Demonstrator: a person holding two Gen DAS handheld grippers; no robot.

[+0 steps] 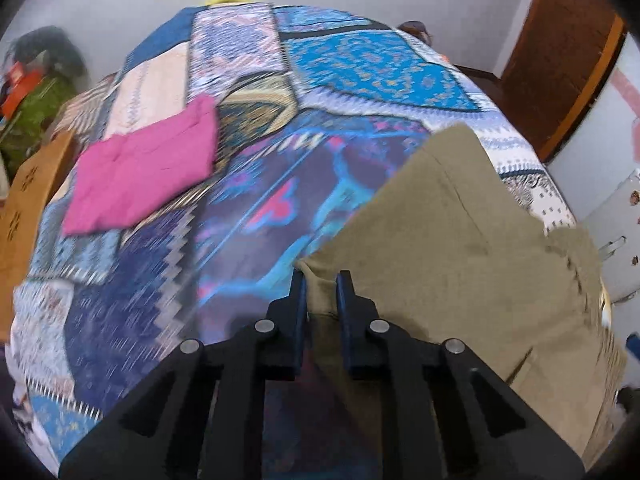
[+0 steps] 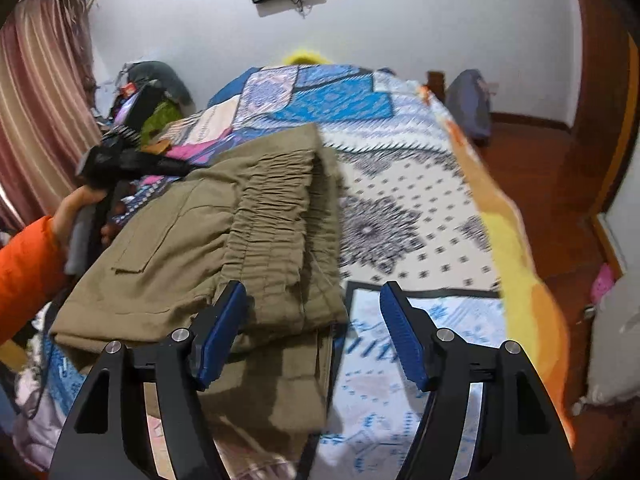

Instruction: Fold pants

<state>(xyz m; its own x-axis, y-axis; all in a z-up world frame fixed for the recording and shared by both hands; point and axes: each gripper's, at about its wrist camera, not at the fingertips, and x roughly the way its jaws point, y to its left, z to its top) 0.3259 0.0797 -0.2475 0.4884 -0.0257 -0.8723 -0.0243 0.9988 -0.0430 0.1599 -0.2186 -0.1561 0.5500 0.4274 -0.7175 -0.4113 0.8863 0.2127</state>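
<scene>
Olive pants (image 2: pixel 208 248): folded, lying near the bed's (image 1: pixel 360 68) right edge on the patterned cover.
Left gripper (image 1: pixel 320 280): fingers clamped on a pants corner.
Right gripper (image 2: pixel 312 292): fingers spread wide, one at the elastic waistband.
Pink garment (image 1: pixel 144 168): folded, near the left edge.

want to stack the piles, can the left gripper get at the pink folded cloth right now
Probably not yet: the left gripper is shut on the khaki pants. The pink cloth lies uncovered farther up the bedspread.

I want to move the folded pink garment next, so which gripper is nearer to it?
Left. The left gripper grips the khaki pants, with the pink garment ahead to its left. The right gripper, open at the waistband, is farther.
</scene>
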